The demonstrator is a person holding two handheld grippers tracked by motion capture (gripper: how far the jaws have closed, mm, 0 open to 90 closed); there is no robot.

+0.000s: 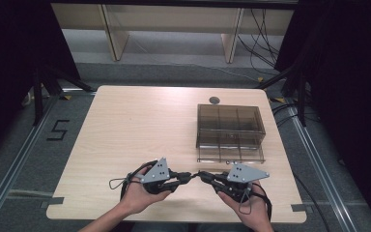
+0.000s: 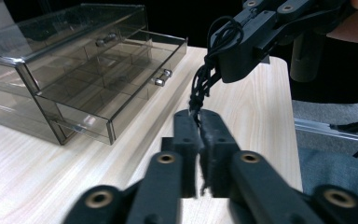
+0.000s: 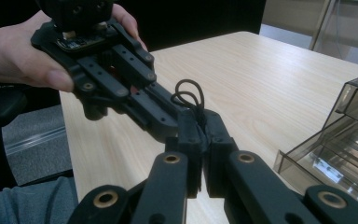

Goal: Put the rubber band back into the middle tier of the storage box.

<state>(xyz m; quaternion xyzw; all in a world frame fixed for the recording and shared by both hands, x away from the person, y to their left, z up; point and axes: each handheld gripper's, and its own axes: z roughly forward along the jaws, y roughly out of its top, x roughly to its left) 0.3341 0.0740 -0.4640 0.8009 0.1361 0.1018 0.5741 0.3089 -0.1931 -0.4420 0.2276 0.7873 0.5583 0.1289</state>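
At the near edge of a pale wooden counter [image 1: 140,125], a person's two hands bring their tools tip to tip, a small loop of black cord [image 3: 189,94] caught between them. The left tool [image 1: 189,177], seen from above at the left, points toward the right tool [image 1: 203,175], and the two meet just in front of the person, well short of the counter's middle. In the left gripper view the left tool's [image 2: 200,126] jaws stand pressed together on one end of the cord [image 2: 203,81], which runs up in a tangle to the tip of the right tool beyond. In the right gripper view the right tool's [image 3: 200,128] jaws are likewise pinched tight on the cord, its loops standing up just above the fingertips where the left tool's jaws meet them. The left hand [image 3: 23,51] wraps the body of its tool, thumb along the side. Toward the far right of the counter stands a smoked clear plastic drawer cabinet [image 1: 230,124], its lower drawer [image 1: 229,153] pulled out toward the person and divided into compartments, well apart from both tools. A small silver knob [image 2: 161,77] shows on the front of the open drawer. A dark round grommet [image 1: 214,100] sits in the counter just behind the cabinet.
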